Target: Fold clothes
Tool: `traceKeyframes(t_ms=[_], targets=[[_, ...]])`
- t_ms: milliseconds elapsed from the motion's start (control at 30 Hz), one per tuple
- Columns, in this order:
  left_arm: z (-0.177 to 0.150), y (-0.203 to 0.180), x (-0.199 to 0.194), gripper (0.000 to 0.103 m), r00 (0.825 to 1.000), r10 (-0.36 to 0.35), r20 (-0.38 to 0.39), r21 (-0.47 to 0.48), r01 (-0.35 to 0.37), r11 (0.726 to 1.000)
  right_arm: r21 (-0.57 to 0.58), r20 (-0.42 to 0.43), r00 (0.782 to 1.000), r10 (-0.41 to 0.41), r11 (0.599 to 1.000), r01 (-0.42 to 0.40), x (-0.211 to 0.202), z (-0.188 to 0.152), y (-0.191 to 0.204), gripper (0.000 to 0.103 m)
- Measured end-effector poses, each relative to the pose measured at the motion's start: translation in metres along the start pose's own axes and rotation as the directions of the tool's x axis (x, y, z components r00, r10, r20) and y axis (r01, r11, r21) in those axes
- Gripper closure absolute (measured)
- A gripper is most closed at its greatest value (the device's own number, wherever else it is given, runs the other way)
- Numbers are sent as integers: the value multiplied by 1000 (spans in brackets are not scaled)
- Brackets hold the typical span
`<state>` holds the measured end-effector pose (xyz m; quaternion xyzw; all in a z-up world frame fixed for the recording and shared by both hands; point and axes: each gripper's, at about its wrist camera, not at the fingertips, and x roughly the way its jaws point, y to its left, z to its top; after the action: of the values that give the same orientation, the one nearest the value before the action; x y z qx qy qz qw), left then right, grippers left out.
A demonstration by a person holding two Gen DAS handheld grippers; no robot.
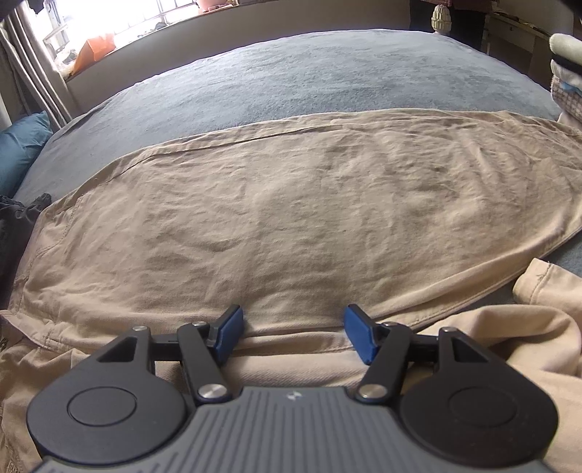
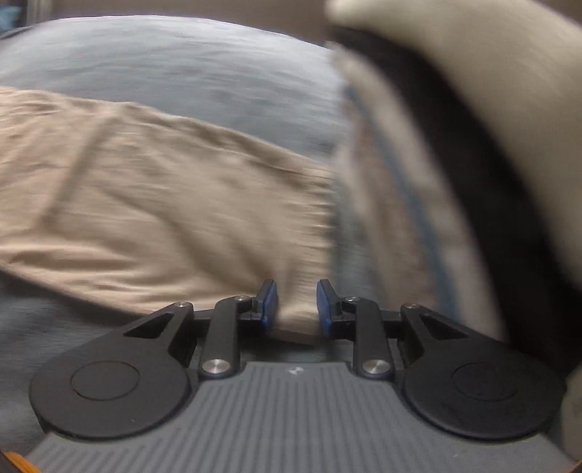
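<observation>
Beige trousers lie spread flat across a blue-grey bedspread. My left gripper hovers open over their near edge, and its blue pads stand wide apart on either side of a fold in the cloth, not pinching it. More beige cloth is bunched beneath and to the right of it. The right wrist view is blurred by motion. There my right gripper is nearly closed, with the end corner of a beige trouser leg filling the gap between its pads.
A pile of folded clothes rises close on the right of my right gripper and shows as the pile's edge. A blue pillow and a dark garment lie at the bed's left. A padded headboard and a window are beyond.
</observation>
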<state>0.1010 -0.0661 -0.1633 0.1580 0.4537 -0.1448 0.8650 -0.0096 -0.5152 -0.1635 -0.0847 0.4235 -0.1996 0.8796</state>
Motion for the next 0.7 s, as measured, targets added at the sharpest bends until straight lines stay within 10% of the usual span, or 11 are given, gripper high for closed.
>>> traceKeyframes(t_ms=[400,567,700], targets=[[-1,-4,-1,40,1000,9,2,-1,-9,1000,-38,178,934,309,951,-307,1,55,87,82],[-3,-2,-1,39,1000,1,9,-7,-1,1000,-50,73,993,93,995,-89,31,27,50,82],[-5,-1,-1,39,1000,-1,17,-3,1,1000,-57,55,991,-118,991,122,29,30,39,81]])
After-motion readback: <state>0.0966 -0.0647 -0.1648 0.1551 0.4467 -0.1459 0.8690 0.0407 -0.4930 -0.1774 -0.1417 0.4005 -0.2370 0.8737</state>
